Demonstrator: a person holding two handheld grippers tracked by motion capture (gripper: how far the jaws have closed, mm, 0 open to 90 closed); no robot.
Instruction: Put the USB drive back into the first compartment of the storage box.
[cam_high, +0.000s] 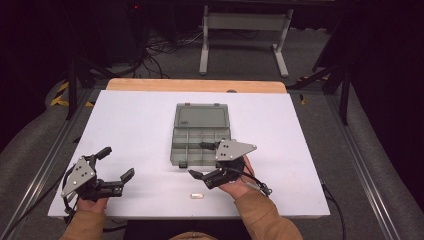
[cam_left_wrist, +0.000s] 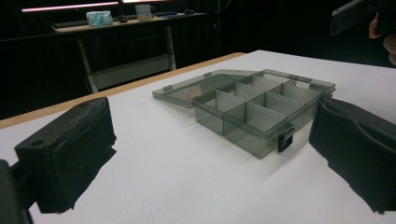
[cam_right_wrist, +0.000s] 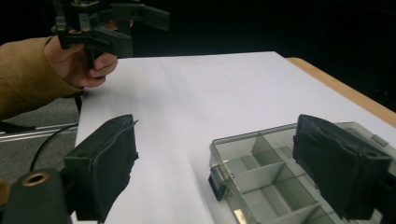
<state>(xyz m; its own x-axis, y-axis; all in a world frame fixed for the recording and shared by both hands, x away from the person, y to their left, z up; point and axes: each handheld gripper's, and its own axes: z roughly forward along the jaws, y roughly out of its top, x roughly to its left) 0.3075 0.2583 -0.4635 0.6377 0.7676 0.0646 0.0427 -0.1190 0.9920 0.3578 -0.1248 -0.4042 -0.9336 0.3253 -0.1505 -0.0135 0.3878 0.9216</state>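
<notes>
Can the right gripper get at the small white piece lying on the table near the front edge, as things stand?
Probably yes. The right gripper stands open and empty beside the open grey plastic compartment box; the small white piece lies on bare white table just below it, nothing between them.

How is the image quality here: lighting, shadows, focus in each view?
High view: white table evenly lit, surroundings nearly black, image soft; small white object too blurred to identify. Left gripper view: compartment box fairly sharp, near jaws soft and casting faint shadows, bright strip glares top left. Right gripper view: dark background, box edge sharp, no glare.
</notes>
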